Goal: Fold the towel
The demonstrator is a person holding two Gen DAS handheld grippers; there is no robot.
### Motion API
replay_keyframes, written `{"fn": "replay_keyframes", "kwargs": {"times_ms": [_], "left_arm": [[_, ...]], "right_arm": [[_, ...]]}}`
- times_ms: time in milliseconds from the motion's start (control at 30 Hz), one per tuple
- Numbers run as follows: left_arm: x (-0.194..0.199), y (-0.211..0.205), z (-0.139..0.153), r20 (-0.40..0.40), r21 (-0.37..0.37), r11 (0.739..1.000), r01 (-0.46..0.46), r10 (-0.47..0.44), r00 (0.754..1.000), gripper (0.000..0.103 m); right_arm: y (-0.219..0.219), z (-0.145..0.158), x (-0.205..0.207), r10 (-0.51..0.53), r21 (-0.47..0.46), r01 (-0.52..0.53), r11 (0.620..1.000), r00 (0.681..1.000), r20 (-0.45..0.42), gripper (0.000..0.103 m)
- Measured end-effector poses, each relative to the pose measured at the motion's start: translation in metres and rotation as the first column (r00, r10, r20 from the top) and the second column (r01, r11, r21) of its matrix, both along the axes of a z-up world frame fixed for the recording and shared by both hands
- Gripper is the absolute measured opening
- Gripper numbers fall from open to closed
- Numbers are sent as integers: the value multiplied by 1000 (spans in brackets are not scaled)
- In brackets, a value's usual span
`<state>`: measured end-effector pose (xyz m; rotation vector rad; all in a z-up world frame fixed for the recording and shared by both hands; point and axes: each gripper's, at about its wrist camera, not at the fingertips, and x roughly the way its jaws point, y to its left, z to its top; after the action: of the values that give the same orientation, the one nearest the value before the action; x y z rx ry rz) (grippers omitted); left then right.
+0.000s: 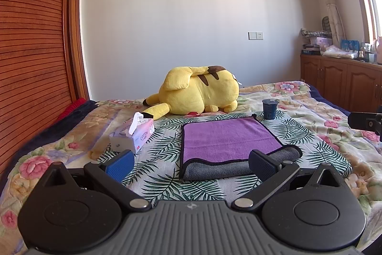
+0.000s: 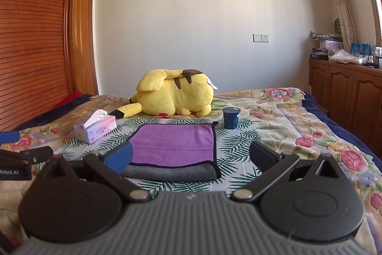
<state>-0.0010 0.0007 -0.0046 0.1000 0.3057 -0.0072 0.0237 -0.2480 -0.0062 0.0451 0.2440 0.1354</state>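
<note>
A purple towel (image 1: 226, 138) with a grey underside and dark trim lies on the leaf-print cloth on the bed, its near edge folded over so a grey roll faces me. It also shows in the right wrist view (image 2: 174, 143). My left gripper (image 1: 192, 165) is open and empty just in front of the towel's near edge. My right gripper (image 2: 191, 157) is open and empty, also just short of that edge. The left gripper's body shows at the left edge of the right wrist view (image 2: 16, 159).
A yellow plush toy (image 1: 200, 92) lies behind the towel. A tissue box (image 1: 133, 135) sits to the left and a dark blue cup (image 1: 269, 109) at the towel's far right corner. A wooden wardrobe (image 1: 31, 51) stands left, cabinets (image 1: 341, 85) right.
</note>
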Motion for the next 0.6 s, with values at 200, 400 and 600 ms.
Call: {"fn": "replay_keyframes", "kwargs": {"times_ms": [200, 400, 600], "left_arm": [[0, 0, 0, 0, 1, 1000, 0, 0, 1000, 87], [0, 0, 0, -1, 1, 1000, 0, 0, 1000, 87], [4, -2, -5, -11, 10, 1000, 3, -3, 1000, 87]], "right_arm": [[1, 0, 0, 0, 0, 0, 1000, 1000, 0, 103], [0, 1, -1, 0, 1, 0, 1000, 1000, -1, 103], [2, -1, 2, -3, -1, 3, 1000, 1000, -3, 103]]}}
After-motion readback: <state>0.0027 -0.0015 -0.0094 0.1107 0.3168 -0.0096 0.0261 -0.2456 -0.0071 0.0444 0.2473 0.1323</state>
